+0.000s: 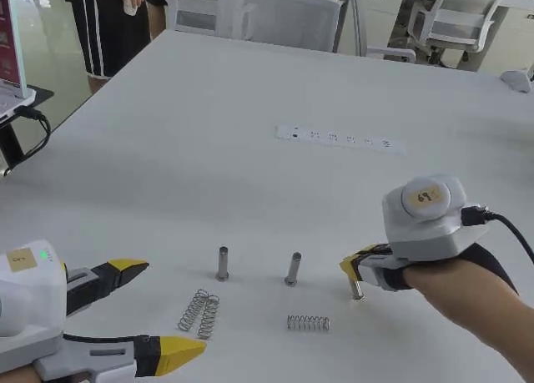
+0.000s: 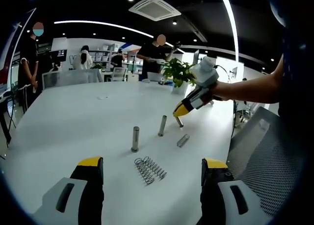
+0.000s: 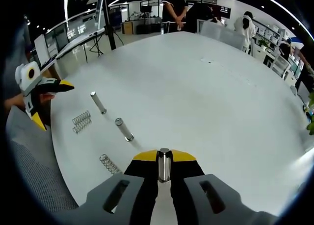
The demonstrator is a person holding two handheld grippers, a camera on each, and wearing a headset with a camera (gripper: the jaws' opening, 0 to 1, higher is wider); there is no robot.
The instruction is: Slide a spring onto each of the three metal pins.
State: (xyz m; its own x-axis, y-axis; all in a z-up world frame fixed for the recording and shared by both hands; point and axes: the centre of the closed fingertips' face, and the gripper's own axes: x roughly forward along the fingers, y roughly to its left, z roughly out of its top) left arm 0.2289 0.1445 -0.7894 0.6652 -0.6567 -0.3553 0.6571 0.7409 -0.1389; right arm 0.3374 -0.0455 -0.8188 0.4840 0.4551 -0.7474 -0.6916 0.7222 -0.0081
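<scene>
Two metal pins stand upright on the white table, a left pin (image 1: 223, 263) (image 2: 135, 138) (image 3: 98, 102) and a middle pin (image 1: 293, 268) (image 2: 162, 125) (image 3: 123, 129). My right gripper (image 1: 355, 269) (image 3: 164, 162) is shut on the third pin (image 1: 358, 289) (image 3: 164, 165) (image 2: 179, 121), which stands at the right end of the row. Two springs (image 1: 199, 309) (image 2: 149, 169) (image 3: 81, 122) lie side by side in front of the left pin. A third spring (image 1: 309, 322) (image 2: 183, 140) (image 3: 109, 163) lies in front of the middle pin. My left gripper (image 1: 158, 308) (image 2: 152, 168) is open, just left of the pair of springs.
A white power strip (image 1: 340, 138) lies flat farther back on the table. Office chairs (image 1: 279, 16) stand at the far edge, and people (image 1: 108, 20) stand beyond the far left corner. A laptop (image 1: 10, 74) sits on a side stand at the left.
</scene>
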